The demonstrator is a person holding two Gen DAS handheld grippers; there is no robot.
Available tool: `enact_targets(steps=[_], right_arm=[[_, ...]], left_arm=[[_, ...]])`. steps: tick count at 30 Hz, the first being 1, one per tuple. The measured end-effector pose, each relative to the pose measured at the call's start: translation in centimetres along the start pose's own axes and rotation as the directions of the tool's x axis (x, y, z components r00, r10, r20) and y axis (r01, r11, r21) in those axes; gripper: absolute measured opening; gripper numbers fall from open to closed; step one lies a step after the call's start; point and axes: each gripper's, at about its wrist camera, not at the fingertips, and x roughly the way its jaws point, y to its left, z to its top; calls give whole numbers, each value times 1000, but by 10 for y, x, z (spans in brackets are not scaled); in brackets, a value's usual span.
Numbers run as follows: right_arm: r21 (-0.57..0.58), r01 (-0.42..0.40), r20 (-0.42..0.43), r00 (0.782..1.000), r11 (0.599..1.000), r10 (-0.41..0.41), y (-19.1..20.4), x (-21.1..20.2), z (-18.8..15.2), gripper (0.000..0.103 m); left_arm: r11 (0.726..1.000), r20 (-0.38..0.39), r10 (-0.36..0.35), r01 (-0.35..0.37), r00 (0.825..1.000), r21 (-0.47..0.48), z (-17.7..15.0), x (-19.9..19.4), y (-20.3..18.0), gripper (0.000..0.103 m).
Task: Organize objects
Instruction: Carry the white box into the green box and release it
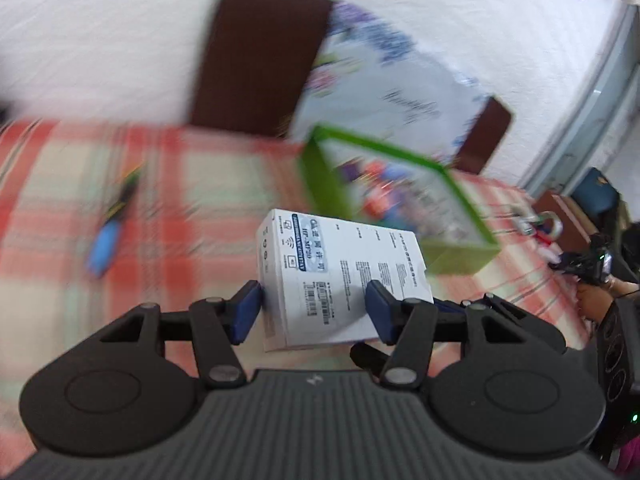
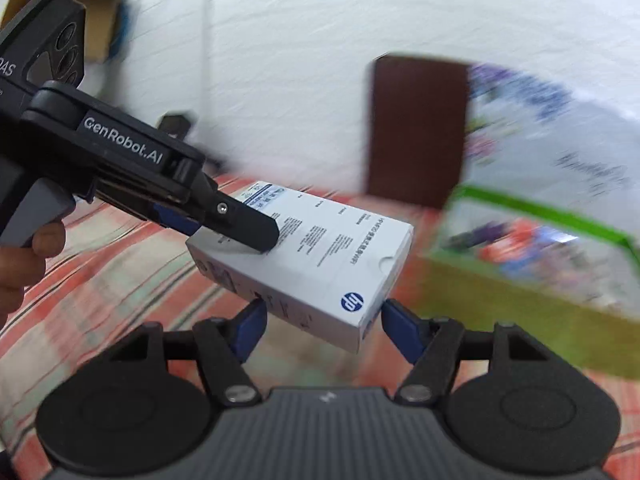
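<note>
White box [image 1: 340, 276] in left gripper [image 1: 316, 312], above checked tablecloth [image 1: 168, 200]

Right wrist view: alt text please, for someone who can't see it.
A white HP box is held above a red plaid tablecloth, the left gripper clamping its far end and the right gripper straddling its near end. A blurred green bin sits right.

A room in a home, seemingly a dining area. A table covered with a red and cream checked cloth [image 1: 120, 200] stands near a white textured wall [image 1: 120, 40]. Dark brown chair backs [image 1: 260, 52] rise behind it. A green-rimmed box [image 1: 400, 200] of blurred household odds and ends sits on the cloth.
</note>
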Motion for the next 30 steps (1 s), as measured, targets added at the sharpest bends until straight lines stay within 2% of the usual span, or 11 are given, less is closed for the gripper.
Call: enact_targets(steps=[4, 8, 12, 13, 15, 17, 18, 21, 24, 27, 30], right_arm=[[38, 165, 36, 985, 986, -166, -74, -8, 13, 66], [109, 248, 12, 968, 963, -250, -149, 4, 13, 66], [183, 276, -12, 960, 944, -279, -207, 29, 10, 65], [194, 295, -14, 955, 936, -298, -215, 39, 10, 63], [201, 353, -32, 935, 914, -354, -230, 56, 12, 68], [206, 385, -55, 923, 900, -382, -236, 71, 10, 68], [216, 396, -67, 918, 892, -391, -237, 75, 10, 68], [269, 370, -46, 927, 889, -372, -230, 64, 1, 68], [261, 381, -17, 920, 887, -391, -208, 47, -3, 68], [273, 363, 3, 926, 891, -378, -185, 30, -7, 68], [287, 365, 17, 923, 886, -386, -158, 13, -13, 69]], left_arm=[[994, 28, -78, 76, 997, 78, 36, 60, -59, 59], [985, 18, -94, 90, 995, 150, 58, 122, -106, 59], [985, 14, -54, 51, 998, 162, 74, 170, -125, 60], [986, 3, -30, 29, 1000, 162, 77, 180, -127, 62], [986, -12, 37, -34, 999, 160, 78, 197, -127, 64], [984, -22, 87, -82, 996, 157, 75, 201, -123, 64], [985, -25, 90, -86, 996, 150, 72, 198, -120, 64], [980, -4, 99, -97, 995, 176, 63, 179, -118, 64], [965, 18, 147, -147, 989, 219, 49, 161, -120, 64], [950, 38, 191, -194, 981, 245, 34, 140, -121, 65], [936, 69, 224, -235, 972, 262, 17, 114, -120, 66]])
